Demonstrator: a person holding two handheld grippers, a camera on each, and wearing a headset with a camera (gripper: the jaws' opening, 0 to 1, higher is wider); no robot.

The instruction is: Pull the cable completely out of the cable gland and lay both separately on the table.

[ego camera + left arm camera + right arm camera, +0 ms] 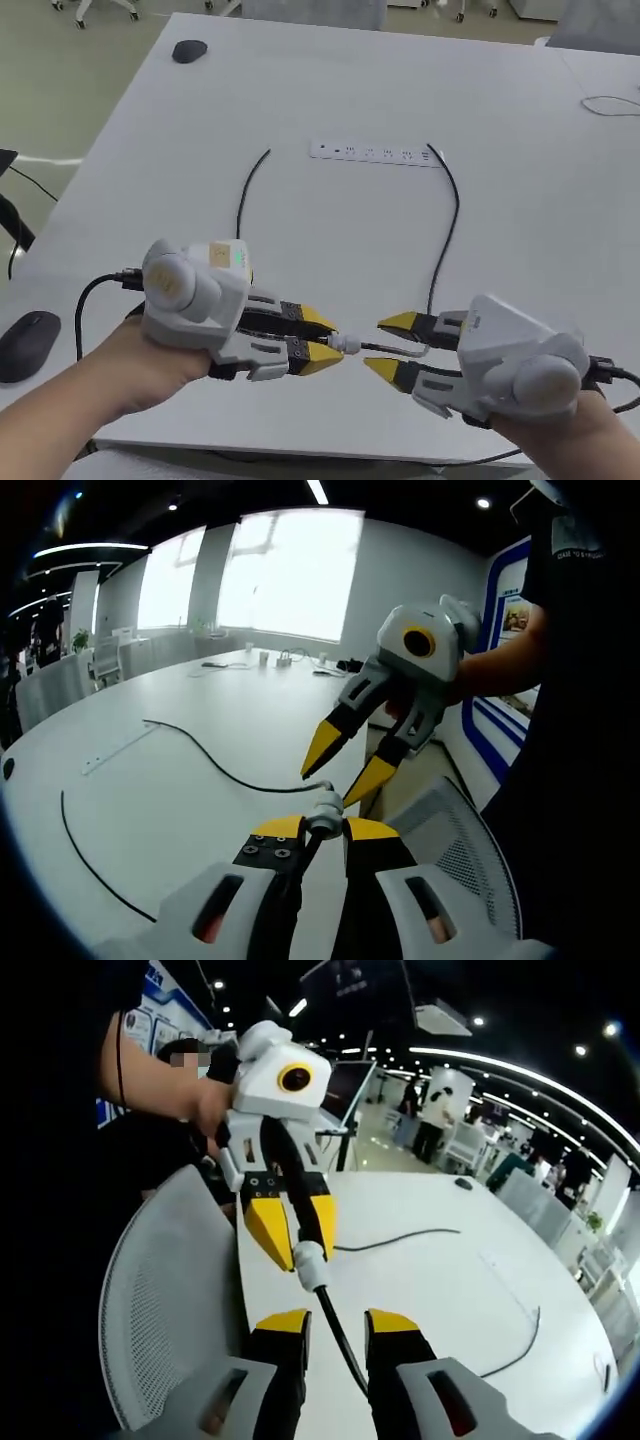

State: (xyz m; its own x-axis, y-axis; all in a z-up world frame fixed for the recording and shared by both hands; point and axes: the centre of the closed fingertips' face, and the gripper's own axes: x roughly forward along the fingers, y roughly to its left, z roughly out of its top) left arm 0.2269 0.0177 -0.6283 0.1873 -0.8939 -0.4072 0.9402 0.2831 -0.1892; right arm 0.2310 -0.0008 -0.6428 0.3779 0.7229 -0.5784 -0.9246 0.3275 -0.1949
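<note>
The left gripper (325, 830) is pinched on the white gland (350, 343), which pokes out just past its yellow tips. Directly ahead of those tips, facing them, is the right gripper (338, 1325). Its jaws are spread, and the black cable (340, 1345) runs out of the gland and between them; I cannot tell whether they touch it. Past the right gripper the cable drops onto the grey table (300, 110) and curves away across it. Its far end lies beside a white power strip (375, 153), well ahead of both grippers. A second cable (246, 195) lies loose ahead of the left gripper. A dark mouse (27, 345) sits out to that gripper's left, and another mouse (189, 50) lies near the far edge.
</note>
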